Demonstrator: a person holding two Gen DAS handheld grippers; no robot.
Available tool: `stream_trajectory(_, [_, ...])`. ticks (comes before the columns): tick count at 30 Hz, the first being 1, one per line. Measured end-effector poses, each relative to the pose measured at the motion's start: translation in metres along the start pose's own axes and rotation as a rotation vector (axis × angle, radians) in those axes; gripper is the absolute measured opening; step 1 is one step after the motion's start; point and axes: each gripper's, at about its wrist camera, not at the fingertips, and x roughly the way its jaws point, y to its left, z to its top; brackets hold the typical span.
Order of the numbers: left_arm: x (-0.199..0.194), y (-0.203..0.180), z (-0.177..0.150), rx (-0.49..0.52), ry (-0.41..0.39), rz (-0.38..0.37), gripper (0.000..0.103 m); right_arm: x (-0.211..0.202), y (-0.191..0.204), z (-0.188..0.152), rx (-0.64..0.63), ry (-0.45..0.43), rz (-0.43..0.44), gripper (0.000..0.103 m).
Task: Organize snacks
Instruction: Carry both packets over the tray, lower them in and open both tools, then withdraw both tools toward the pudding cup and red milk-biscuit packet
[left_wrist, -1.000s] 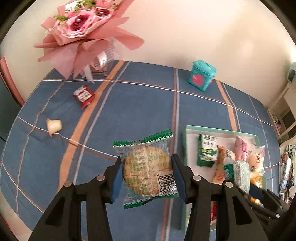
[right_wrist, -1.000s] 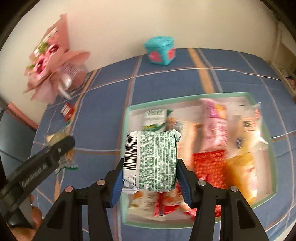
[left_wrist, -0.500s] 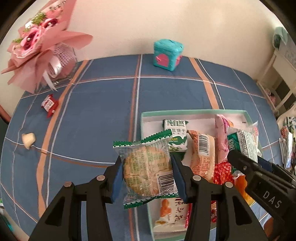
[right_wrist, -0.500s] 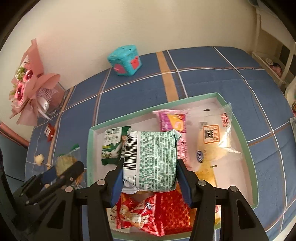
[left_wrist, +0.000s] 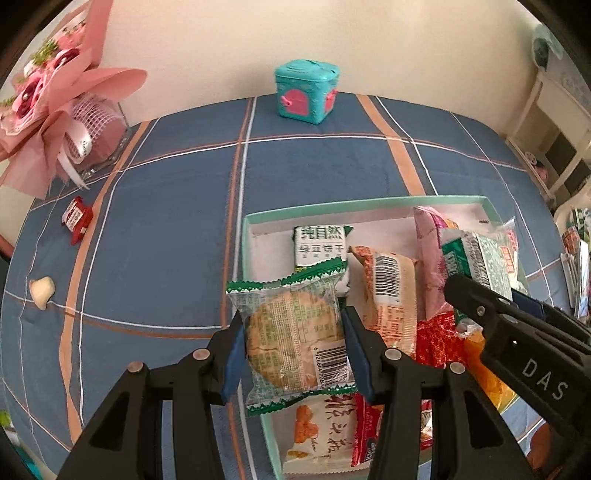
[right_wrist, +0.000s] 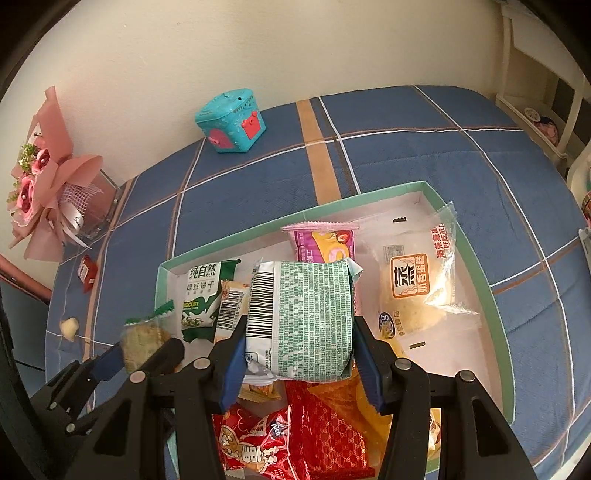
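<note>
My left gripper (left_wrist: 293, 345) is shut on a round cracker packet (left_wrist: 291, 332) with green zigzag ends, held over the left edge of the mint-green tray (left_wrist: 354, 206). My right gripper (right_wrist: 299, 334) is shut on a green-and-white snack pack (right_wrist: 303, 317), held above the middle of the tray (right_wrist: 469, 258). The tray holds several wrapped snacks: a green mung-bean biscuit pack (right_wrist: 201, 291), a pink cake pack (right_wrist: 325, 243), a clear bun pack (right_wrist: 413, 288) and red packs (right_wrist: 295, 435). The right gripper also shows in the left wrist view (left_wrist: 476, 302).
A small red packet (left_wrist: 77, 218) and a cream jelly cup (left_wrist: 42, 290) lie on the blue plaid cloth left of the tray. A teal toy box (left_wrist: 306, 91) stands at the back by the wall. A pink flower bouquet (left_wrist: 48, 107) stands at the back left. White shelves (left_wrist: 554, 122) stand to the right.
Both grippers have moved over the tray with their packs still held. The left one swung right from the open cloth to the tray's left edge; the right one moved toward the tray's middle.
</note>
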Motion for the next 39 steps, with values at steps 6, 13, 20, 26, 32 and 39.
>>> stream_trajectory(6, [0.005, -0.005, -0.001, 0.012, 0.010, 0.004, 0.051, 0.002, 0.002, -0.001, -0.006, 0.004, -0.010, 0.056])
stream_trajectory(13, [0.010, -0.005, -0.003, 0.009, 0.025, 0.000, 0.051, 0.004, 0.002, 0.000, -0.001, 0.013, -0.019, 0.057])
stream_trajectory(20, [0.009, -0.004, -0.002, -0.001, 0.035, -0.008, 0.060, 0.009, 0.000, -0.002, 0.000, 0.030, -0.032, 0.058])
stream_trajectory(26, [0.008, 0.003, -0.002, -0.024, 0.056, -0.005, 0.060, 0.007, 0.003, -0.002, -0.017, 0.031, -0.047, 0.069])
stream_trajectory(32, [0.003, 0.025, -0.002, -0.091, 0.052, -0.016, 0.060, -0.001, 0.006, 0.000, -0.030, 0.017, -0.052, 0.072])
stream_trajectory(39, [-0.001, 0.064, -0.005, -0.209, 0.041, 0.017, 0.060, -0.004, 0.017, -0.003, -0.066, 0.024, -0.063, 0.072])
